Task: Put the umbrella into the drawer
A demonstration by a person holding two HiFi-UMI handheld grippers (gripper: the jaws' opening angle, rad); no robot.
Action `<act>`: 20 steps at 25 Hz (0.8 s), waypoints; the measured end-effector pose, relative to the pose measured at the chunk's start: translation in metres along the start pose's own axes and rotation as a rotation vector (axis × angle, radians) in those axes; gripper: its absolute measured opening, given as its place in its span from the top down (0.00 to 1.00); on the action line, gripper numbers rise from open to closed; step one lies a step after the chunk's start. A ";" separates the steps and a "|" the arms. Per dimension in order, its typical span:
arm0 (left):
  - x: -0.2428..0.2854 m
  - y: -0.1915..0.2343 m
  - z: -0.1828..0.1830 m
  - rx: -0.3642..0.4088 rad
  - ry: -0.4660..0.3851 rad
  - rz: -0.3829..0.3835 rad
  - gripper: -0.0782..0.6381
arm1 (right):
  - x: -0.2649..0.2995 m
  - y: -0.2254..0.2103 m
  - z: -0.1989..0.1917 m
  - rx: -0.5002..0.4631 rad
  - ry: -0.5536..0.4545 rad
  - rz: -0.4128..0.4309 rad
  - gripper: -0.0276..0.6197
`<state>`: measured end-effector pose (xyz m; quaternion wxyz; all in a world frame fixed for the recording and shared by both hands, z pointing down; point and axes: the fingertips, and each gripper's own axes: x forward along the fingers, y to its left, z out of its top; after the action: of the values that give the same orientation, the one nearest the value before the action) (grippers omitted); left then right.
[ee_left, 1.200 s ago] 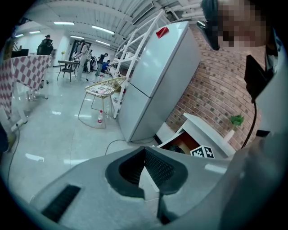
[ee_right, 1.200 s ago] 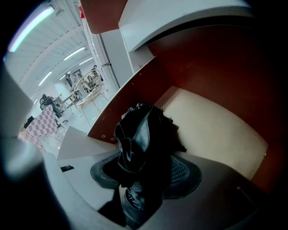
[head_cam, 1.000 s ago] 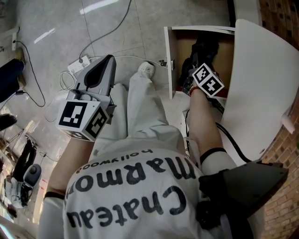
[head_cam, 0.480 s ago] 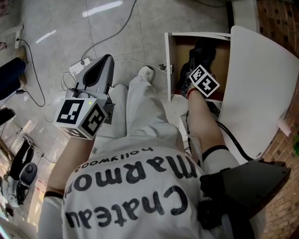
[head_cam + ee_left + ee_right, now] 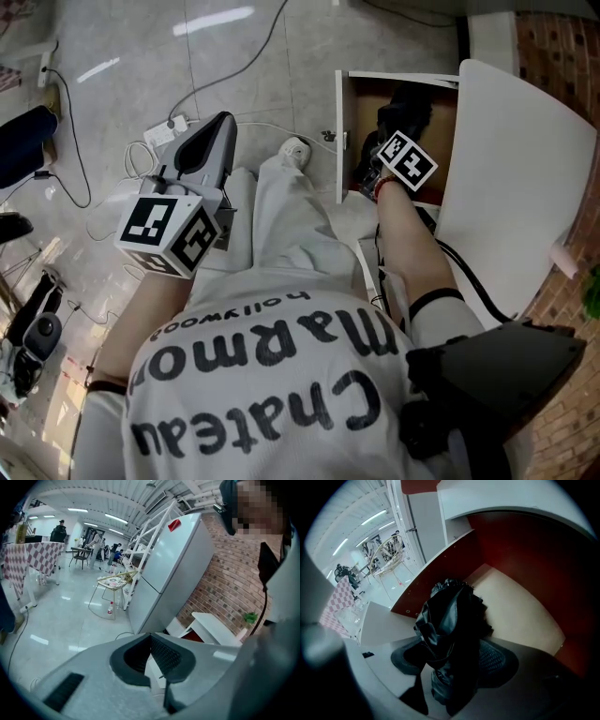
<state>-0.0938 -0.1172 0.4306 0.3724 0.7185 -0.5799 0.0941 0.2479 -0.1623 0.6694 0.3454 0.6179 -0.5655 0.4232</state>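
Black umbrella [image 5: 449, 630] stands loose inside the right claw [image 5: 453, 654].

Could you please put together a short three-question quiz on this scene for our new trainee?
1. Where is the umbrella? A: on the floor. B: inside the open drawer. C: across the person's lap.
2. True or false: the left gripper is shut with nothing in it, away from the drawer.
3. What stands between the jaws of the right gripper?

Key
1. B
2. True
3. The umbrella
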 end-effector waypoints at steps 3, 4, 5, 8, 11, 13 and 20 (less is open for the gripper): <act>-0.004 -0.003 0.008 0.006 -0.010 0.005 0.87 | 0.000 -0.002 -0.002 0.049 0.027 0.005 0.55; -0.005 -0.004 0.011 0.008 -0.017 0.008 0.87 | 0.000 -0.002 -0.001 0.045 0.030 0.005 0.55; -0.006 -0.004 0.015 0.011 -0.026 0.011 0.87 | 0.001 -0.001 0.002 0.025 0.030 0.002 0.55; -0.014 -0.004 0.023 0.025 -0.039 0.019 0.87 | -0.003 0.005 0.003 -0.087 0.032 -0.024 0.55; -0.021 -0.003 0.024 0.024 -0.048 0.030 0.87 | -0.011 0.005 -0.002 -0.149 0.031 -0.060 0.55; -0.025 0.000 0.025 0.009 -0.058 0.038 0.87 | -0.015 0.005 -0.004 -0.130 0.029 -0.079 0.55; -0.039 0.009 0.016 -0.029 -0.066 0.059 0.87 | -0.017 0.005 -0.008 -0.133 0.038 -0.124 0.55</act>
<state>-0.1186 -0.0985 0.4013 0.3604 0.6984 -0.6140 0.0730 0.2417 -0.1488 0.6564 0.4219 0.6192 -0.5465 0.3741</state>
